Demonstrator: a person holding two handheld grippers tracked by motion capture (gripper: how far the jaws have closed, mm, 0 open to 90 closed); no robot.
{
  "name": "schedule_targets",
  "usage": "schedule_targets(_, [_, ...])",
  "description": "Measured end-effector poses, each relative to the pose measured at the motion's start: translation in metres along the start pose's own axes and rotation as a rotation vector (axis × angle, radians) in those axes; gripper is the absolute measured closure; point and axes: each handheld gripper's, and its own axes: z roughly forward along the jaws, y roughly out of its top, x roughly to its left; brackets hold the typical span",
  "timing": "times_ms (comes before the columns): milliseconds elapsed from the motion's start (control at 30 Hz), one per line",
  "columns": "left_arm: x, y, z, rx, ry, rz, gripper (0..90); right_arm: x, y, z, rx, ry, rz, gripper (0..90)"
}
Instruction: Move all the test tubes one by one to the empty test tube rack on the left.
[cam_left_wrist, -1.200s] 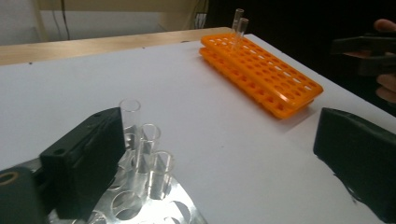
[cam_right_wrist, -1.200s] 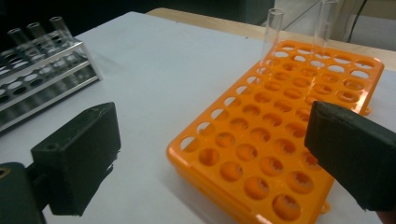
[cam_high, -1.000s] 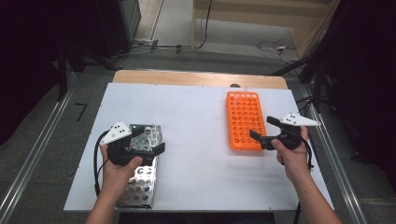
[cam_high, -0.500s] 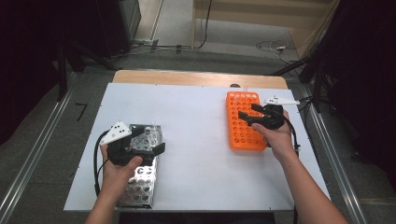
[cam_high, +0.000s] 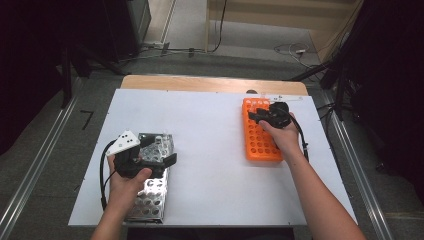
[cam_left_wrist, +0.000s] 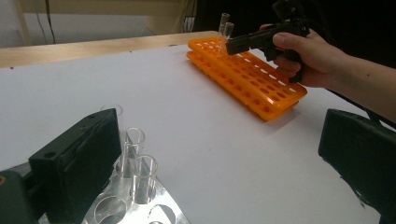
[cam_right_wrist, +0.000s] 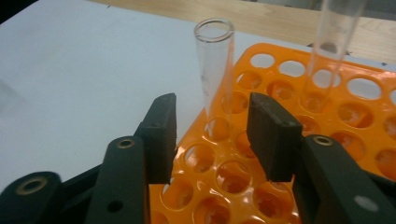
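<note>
Right claw (cam_right_wrist: 212, 133) open around glass tube (cam_right_wrist: 215, 70), second tube (cam_right_wrist: 332, 42) top cut off

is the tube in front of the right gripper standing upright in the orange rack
Yes, upright: the glass tube stands seated in a hole of the orange rack, between the open right gripper jaws, ungripped.

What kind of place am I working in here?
Probably a lab-style test bench, not a working lab. A white table carries an orange tube rack with clear test tubes and a metal rack, and cables trail over the grey floor behind.
</note>
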Motion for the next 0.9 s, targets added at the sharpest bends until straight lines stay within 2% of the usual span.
schedule_targets(100, [0.000,0.000,0.000,-0.001,0.003,0.001,0.0,0.004,0.002,0.006,0.021,-0.015,-0.002,57.8])
schedule_targets(267, [-0.001,0.000,-0.001,-0.004,0.011,0.004,0.0,0.008,0.003,0.015,0.046,-0.078,0.013,67.0])
schedule_targets(367, [-0.001,0.000,0.000,-0.001,0.012,0.006,0.0,0.006,0.005,0.017,0.051,-0.079,0.034,69.6])
schedule_targets(633, [-0.004,0.000,0.001,-0.011,0.033,0.008,0.0,0.008,0.006,0.017,0.056,-0.106,-0.008,73.3])
schedule_targets(733, [-0.004,0.000,0.001,-0.007,0.034,0.012,0.0,0.007,0.006,0.015,0.043,-0.108,-0.013,73.5])
schedule_targets(900, [-0.004,0.000,0.003,0.000,0.027,0.015,0.0,0.008,0.009,0.004,-0.012,-0.104,-0.016,73.6])
